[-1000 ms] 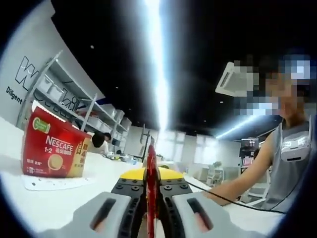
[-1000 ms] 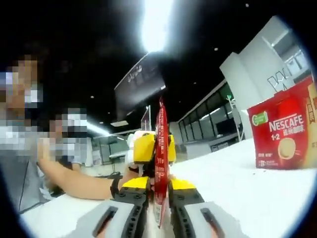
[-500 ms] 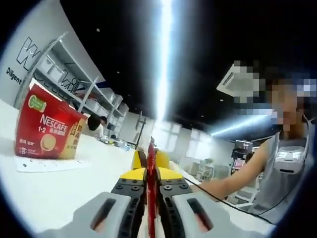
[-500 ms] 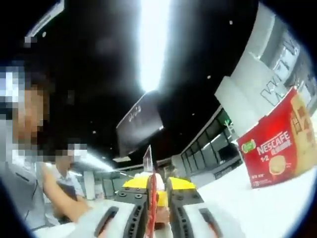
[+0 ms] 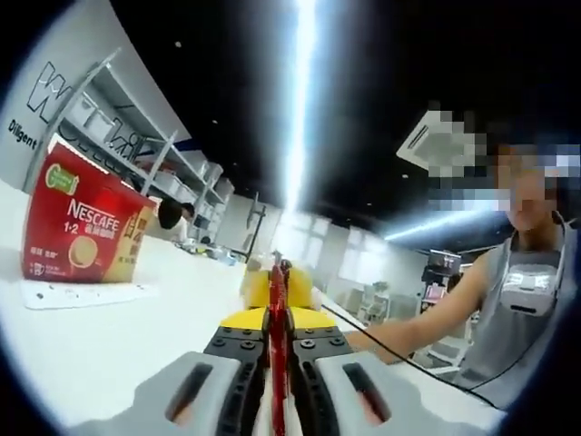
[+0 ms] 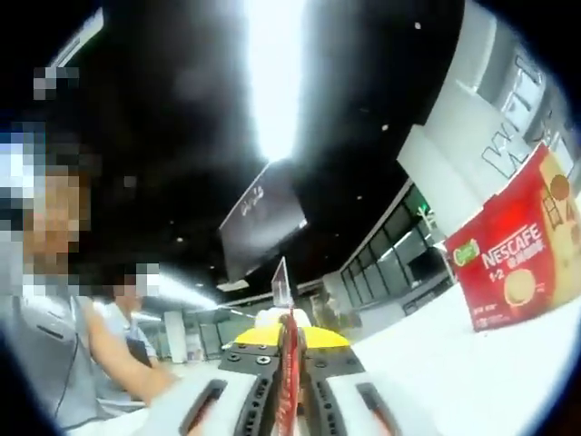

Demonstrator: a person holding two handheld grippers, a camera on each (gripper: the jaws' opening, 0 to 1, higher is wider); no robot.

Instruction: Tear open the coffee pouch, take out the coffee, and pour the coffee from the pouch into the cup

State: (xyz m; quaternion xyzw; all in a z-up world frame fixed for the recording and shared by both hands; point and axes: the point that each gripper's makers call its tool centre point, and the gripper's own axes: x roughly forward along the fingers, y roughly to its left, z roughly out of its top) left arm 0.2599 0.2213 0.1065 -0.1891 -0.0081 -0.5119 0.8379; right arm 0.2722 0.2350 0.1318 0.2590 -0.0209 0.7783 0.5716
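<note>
Both grippers pinch the thin red coffee pouch (image 5: 278,338) edge-on between them above the white bench (image 5: 100,345): left gripper (image 5: 278,363) and right gripper (image 6: 289,381) fingers closed on it. A red Nescafe box (image 5: 80,229) stands well apart.

A red Nescafe box (image 5: 80,227) stands on the white tabletop (image 5: 109,345), on a paper sheet (image 5: 82,293); shelving (image 5: 136,150) behind; a ceiling light strip (image 5: 298,100) overhead.

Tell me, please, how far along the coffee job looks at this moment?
Early. Done: both claws have shut on the thin red coffee pouch, the left claw and right claw gripping it edge-on from opposite sides. In hand: pulling to tear it; no tear shows. Left: taking out and pouring the coffee. The red coffee box stands on the white table.
</note>
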